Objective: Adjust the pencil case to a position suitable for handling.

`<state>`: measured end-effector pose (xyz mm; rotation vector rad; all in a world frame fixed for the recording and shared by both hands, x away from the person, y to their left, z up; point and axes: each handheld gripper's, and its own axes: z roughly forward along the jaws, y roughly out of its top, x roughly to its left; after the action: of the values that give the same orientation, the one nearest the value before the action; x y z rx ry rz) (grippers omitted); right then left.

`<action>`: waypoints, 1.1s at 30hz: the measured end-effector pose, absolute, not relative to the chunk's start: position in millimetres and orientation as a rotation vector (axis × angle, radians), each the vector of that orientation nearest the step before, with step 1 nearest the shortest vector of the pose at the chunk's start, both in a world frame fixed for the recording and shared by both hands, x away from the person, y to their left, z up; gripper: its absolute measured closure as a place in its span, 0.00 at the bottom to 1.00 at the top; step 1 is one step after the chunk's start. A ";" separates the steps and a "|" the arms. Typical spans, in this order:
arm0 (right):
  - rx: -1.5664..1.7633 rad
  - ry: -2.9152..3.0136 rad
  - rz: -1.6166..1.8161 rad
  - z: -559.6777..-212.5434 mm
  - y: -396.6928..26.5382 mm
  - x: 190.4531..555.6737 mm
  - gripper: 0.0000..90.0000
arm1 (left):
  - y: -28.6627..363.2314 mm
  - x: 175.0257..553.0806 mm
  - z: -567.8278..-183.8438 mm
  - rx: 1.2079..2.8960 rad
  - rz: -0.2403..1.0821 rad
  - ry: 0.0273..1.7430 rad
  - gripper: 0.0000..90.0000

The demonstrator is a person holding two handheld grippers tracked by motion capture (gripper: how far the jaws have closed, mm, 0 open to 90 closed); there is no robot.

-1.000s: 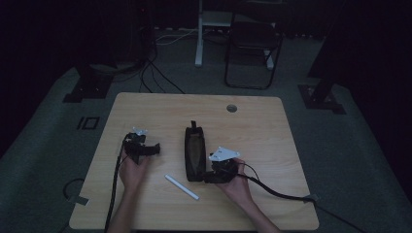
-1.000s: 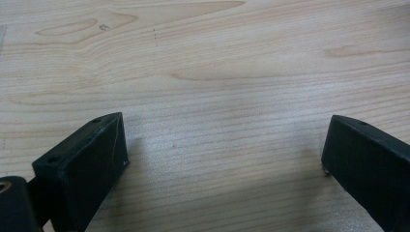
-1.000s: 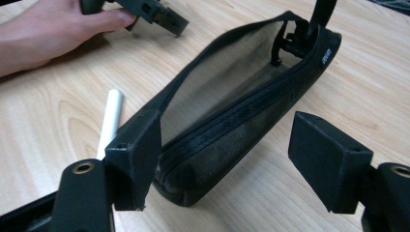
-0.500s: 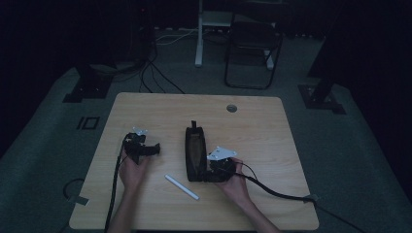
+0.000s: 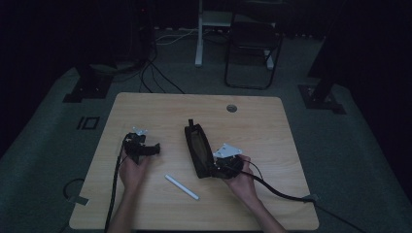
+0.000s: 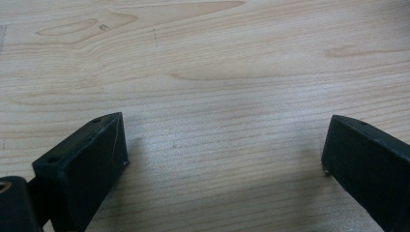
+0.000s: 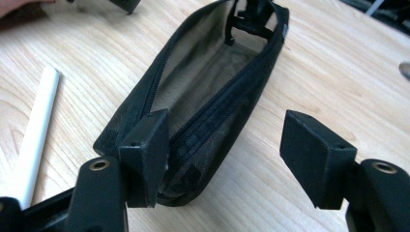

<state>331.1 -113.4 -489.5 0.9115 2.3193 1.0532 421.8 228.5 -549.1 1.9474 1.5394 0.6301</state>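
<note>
Two grippers work around one landmark, an unzipped black pencil case (image 5: 198, 150) lying mid-desk (image 5: 272, 126). Well to the case's left, the left gripper (image 5: 145, 148) rests with its fingers (image 6: 87, 159) released, nothing but bare wood between them, apparently waiting. Just left of the case's near end lies a white pen (image 5: 181, 187), probably meant to go inside. At that near end, the right gripper (image 5: 219, 167) has been closing its fingers (image 7: 145, 145): one sits in the mouth, the other stands clear, seemingly to steady the case.
</note>
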 end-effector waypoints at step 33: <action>0.940 2.405 1.065 -499.9 -162.4 342.6 0.68 | 229.6 419.5 -547.8 1.952 0.631 1.473 0.10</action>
<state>342.6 -162.4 -499.9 0.9402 2.4055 1.0655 419.5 229.6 -547.8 1.9516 1.4735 0.6312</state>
